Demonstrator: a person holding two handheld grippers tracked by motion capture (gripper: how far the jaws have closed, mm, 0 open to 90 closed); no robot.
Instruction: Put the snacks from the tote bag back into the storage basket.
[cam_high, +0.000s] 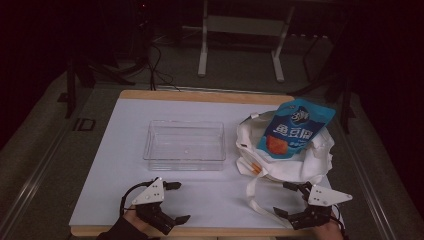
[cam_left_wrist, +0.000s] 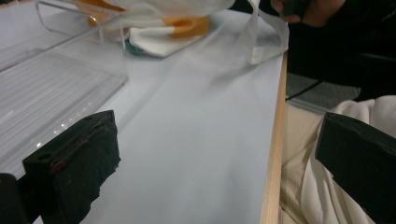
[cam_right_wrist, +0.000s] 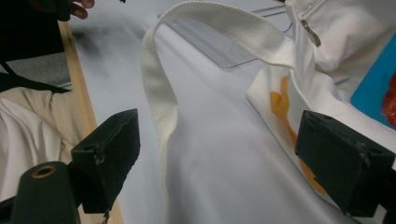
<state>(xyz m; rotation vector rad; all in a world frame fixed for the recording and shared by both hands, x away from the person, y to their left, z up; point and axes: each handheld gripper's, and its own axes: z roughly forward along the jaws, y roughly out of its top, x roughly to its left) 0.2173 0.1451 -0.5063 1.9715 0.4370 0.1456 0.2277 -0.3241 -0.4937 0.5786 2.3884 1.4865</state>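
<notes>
My left tongs lay at the near left of the table, jaws spread wide with nothing between them. My right tongs lay at the near right, jaws likewise spread and holding nothing; the right gripper view showed the white strap of the cloth bag rising in an arch between the two jaws, nearer the left-hand one, with no contact that I could confirm.

The bag sat on the right half of the table, just beyond my right tongs, its strap looping toward the near edge. A blue snack packet stood out of its mouth, leaning toward the far right. A clear plastic tray lay at mid-table, left of the bag and beyond my left tongs, apart from both; it appeared empty.

I judged the step in hand to be the first reach toward the bag and its packet. To do it well, I would take the packet by its upper free edge, well above the bag's mouth, so the cloth was not pinched with it. The other tongs should steady the bag's rim or strap, since soft cloth would likely lift with the packet. The loose strap near my right jaws was a snag risk; I would clear it before advancing.
</notes>
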